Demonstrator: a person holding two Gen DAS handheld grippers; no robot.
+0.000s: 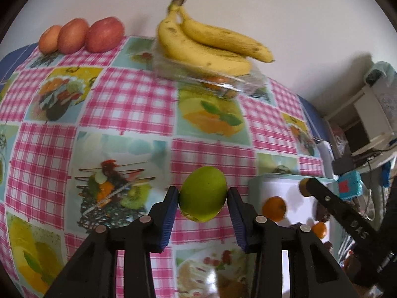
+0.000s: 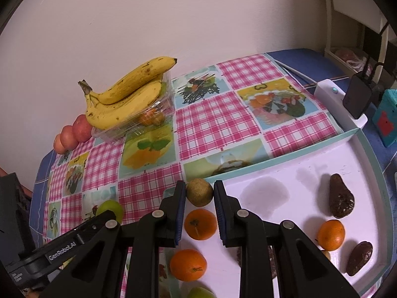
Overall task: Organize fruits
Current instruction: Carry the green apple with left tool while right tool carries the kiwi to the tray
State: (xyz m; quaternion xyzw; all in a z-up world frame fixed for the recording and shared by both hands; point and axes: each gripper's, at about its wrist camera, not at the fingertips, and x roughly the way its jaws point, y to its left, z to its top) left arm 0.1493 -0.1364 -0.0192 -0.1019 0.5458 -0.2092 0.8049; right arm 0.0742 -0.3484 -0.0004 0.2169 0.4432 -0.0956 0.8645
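My left gripper is shut on a green lime and holds it above the checked tablecloth; the lime also shows in the right wrist view. My right gripper is shut on a brown kiwi over the near corner of the white tray. Oranges and dark avocados lie in the tray. A banana bunch rests on a clear plastic box. Red apples stand in a row at the back by the wall.
A white power strip with a black adapter lies beyond the tray. A teal box stands at the right edge. A wall runs behind the table. Shelves stand to the right.
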